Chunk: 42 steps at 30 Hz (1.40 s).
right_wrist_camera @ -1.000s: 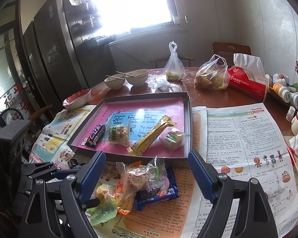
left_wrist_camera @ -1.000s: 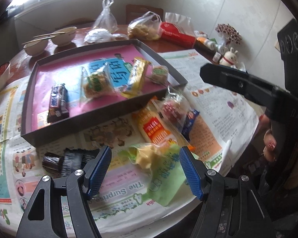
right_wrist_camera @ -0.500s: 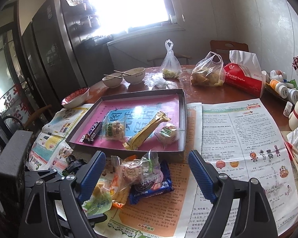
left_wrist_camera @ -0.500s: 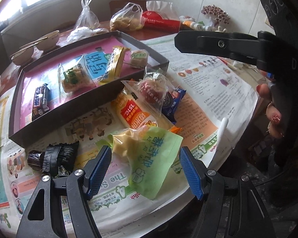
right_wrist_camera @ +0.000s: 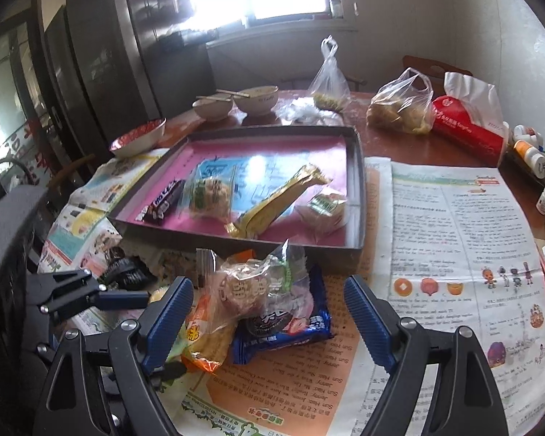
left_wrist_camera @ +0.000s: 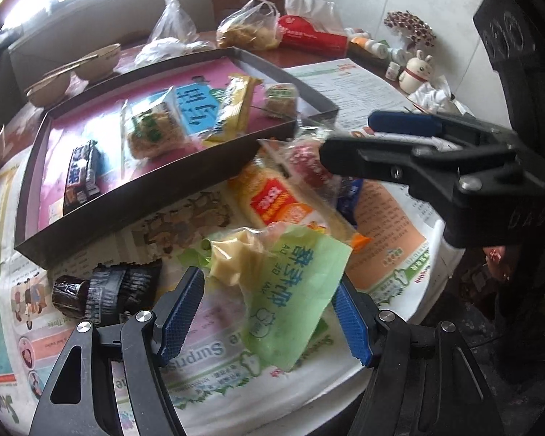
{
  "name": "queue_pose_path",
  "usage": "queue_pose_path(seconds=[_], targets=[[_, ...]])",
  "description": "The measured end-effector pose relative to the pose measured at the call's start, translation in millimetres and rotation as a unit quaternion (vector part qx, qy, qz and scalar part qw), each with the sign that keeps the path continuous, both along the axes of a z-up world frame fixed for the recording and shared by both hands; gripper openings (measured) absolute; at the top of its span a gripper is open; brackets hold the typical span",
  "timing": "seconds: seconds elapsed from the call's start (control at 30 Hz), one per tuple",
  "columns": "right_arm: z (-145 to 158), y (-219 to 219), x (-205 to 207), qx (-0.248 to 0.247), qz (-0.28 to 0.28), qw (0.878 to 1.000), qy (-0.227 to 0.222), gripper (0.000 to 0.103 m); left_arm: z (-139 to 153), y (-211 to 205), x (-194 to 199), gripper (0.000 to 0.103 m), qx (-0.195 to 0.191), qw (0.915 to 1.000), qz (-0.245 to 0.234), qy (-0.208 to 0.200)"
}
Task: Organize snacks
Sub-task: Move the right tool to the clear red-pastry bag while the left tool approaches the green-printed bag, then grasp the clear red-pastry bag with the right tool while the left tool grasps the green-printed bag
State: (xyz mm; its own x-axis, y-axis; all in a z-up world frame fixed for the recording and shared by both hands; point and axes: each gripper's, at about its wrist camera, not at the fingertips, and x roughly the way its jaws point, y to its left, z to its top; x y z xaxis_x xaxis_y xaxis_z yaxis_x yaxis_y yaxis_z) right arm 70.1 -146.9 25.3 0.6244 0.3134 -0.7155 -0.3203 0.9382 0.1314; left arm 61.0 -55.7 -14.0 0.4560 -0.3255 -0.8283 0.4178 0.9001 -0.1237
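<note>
A dark-rimmed tray (left_wrist_camera: pixel 145 196) with a pink floor holds a chocolate bar (left_wrist_camera: pixel 81 174), a clear bag of crisp snack (left_wrist_camera: pixel 152 134), a long yellow packet (left_wrist_camera: pixel 232 109) and a small wrapped cake (left_wrist_camera: pixel 279 96). In front of it on newspaper lies a green packet (left_wrist_camera: pixel 290 290); my left gripper (left_wrist_camera: pixel 269 318) is open around it. My right gripper (right_wrist_camera: pixel 269 312) is open just above a clear bag with a round cake (right_wrist_camera: pixel 250 287), which lies on a blue cookie packet (right_wrist_camera: pixel 290 330) and an orange packet (right_wrist_camera: pixel 207 338). Black wrappers (left_wrist_camera: pixel 105 290) lie to the left.
Behind the tray stand two bowls with chopsticks (right_wrist_camera: pixel 254 98), tied plastic bags (right_wrist_camera: pixel 399 109), a red tissue pack (right_wrist_camera: pixel 468 130) and small bottles (right_wrist_camera: pixel 537 160). A red-lined bowl (right_wrist_camera: pixel 138 138) sits at the left. The round table's edge (left_wrist_camera: pixel 381 370) runs close below my left gripper.
My right gripper has come down toward the clear bag and the blue packet. The left gripper has turned a little over the green packet. Neither jaw width has changed.
</note>
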Motion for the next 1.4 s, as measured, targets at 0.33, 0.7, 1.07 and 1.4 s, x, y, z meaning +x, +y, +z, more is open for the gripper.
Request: queue_pose_path(seconds=[0.33,0.7,1.07,1.4], targets=[[-19,6,12,-0.010,0.008,1.000,0.015,0.085,0,19,15,0.072,-0.023,0.9995,0.019,-0.006],[-23,8,16,-0.006,0.013,1.000,0.007,0.061,-2,31,33,0.070,-0.057,0.9977,0.038,-0.004],[-21,4,19,0.011,0.009,1.000,-0.011,0.054,-4,42,48,0.063,-0.094,0.9928,0.072,0.014],[-18,6,20,0.017,0.012,1.000,-0.022,0.054,-7,36,56,0.062,-0.083,0.9908,0.106,0.008]])
